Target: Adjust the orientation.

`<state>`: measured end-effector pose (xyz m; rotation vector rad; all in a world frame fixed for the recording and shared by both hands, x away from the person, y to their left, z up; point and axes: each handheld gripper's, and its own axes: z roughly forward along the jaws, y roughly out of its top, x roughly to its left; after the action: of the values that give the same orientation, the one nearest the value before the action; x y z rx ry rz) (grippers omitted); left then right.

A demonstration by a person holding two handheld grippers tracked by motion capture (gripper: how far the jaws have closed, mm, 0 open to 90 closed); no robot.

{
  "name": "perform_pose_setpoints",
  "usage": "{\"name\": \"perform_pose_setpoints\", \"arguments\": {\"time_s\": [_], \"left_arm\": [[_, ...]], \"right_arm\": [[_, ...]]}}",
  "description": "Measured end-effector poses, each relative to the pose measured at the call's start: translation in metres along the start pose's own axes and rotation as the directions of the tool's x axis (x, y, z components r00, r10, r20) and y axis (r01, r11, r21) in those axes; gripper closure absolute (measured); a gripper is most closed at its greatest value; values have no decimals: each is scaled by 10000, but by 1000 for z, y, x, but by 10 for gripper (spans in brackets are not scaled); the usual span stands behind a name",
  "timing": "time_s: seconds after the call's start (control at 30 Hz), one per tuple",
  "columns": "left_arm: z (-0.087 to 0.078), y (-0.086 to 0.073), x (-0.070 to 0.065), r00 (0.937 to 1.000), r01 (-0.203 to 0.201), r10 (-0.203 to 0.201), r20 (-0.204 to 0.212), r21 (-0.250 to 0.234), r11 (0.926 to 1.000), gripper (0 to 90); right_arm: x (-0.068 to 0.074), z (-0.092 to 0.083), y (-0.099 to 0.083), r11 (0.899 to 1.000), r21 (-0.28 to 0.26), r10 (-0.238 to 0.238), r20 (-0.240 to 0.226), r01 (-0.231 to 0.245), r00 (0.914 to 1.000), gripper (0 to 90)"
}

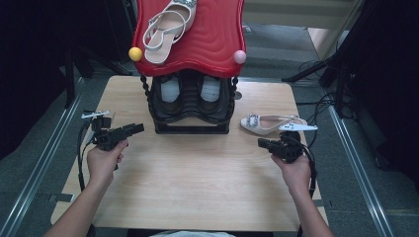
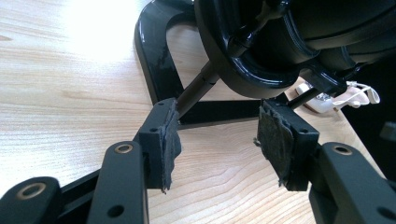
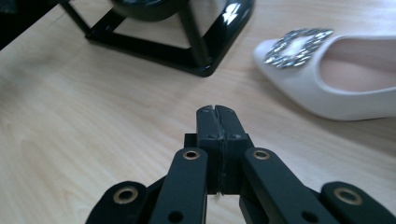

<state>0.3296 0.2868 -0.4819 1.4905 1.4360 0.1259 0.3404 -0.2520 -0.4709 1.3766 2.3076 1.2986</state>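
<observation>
On the table, near our right tongs, lies the white shoe. It rests flat, its long side running across the table, with its sparkly toe pointing at the black rack. Our right tongs are pressed shut and hold nothing. Our left tongs stand wide open, empty too. If we reach with shut tongs, we may just push the shoe away or bump the rack.

high: overhead, forward-down | gripper views: low, close — share rack base
</observation>
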Motion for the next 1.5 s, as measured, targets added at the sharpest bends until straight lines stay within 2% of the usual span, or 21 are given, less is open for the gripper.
{"name": "perform_pose_setpoints", "arguments": {"time_s": [0.1, 0.2, 0.23, 0.3, 0.47, 0.6, 0.7, 0.73, 0.87, 0.97, 1.07, 1.17, 1.33, 1.5], "left_arm": [[0, 0, 0, 9999, -142, 142, -81, 5, 9999, 480], [0, 0, -1, 9999, -113, 113, -26, -41, 9999, 477], [0, 0, -1, 9998, -181, 181, 1, 11, 9998, 477], [-1, 0, -3, 9996, -282, 282, 40, -45, 9996, 474], [-1, 0, -5, 9992, -378, 378, 105, -49, 9993, 474], [0, 0, -6, 9993, -347, 347, 116, -26, 9994, 474], [-1, 0, -7, 9991, -301, 304, 280, -127, 9995, 475], [-1, 0, -7, 9991, -359, 362, 239, -121, 9993, 474], [0, 0, -8, 9988, -398, 398, 269, -28, 9992, 476], [0, 0, -8, 9987, -438, 440, 252, -91, 9990, 478], [1, 0, -8, 9977, -300, 306, 605, -103, 9995, 478], [0, 0, -9, 9977, -447, 455, 511, -153, 9989, 485], [1, 0, -9, 9979, -324, 335, 561, -197, 9993, 485], [3, -1, -7, 9981, -355, 357, 499, -42, 9994, 482]], "right_arm": [[-15, -3, 8, 9995, -263, 168, 275, -161, 9995, 900], [-26, -4, 15, 9993, -361, 152, 748, -126, 9971, 900], [-33, -5, 17, 9988, -405, 294, 893, -259, 9956, 900], [-43, -8, 22, 9979, -540, 422, 1044, -367, 9936, 900], [-62, -14, 35, 9976, -486, 549, 1368, -487, 9891, 900], [-77, -18, 44, 9946, -657, 895, 1482, -805, 9849, 900], [-87, -22, 50, 9954, -690, 788, 1869, -670, 9792, 900], [-93, -23, 51, 9940, -762, 928, 2067, -786, 9740, 900], [-113, -23, 50, 9871, -1070, 1400, 2201, -1188, 9654, 900], [-124, -16, 44, 9854, -815, 1651, 2462, -1493, 9551, 900], [-128, -10, 41, 9865, -571, 1630, 2460, -1536, 9555, 900], [-126, -4, 38, 9875, -448, 1574, 2452, -1510, 9566, 900], [-122, -2, 35, 9890, -126, 1458, 2431, -1472, 9590, 900], [-113, -1, 34, 9896, -79, 1415, 2277, -1435, 9634, 900]]}}
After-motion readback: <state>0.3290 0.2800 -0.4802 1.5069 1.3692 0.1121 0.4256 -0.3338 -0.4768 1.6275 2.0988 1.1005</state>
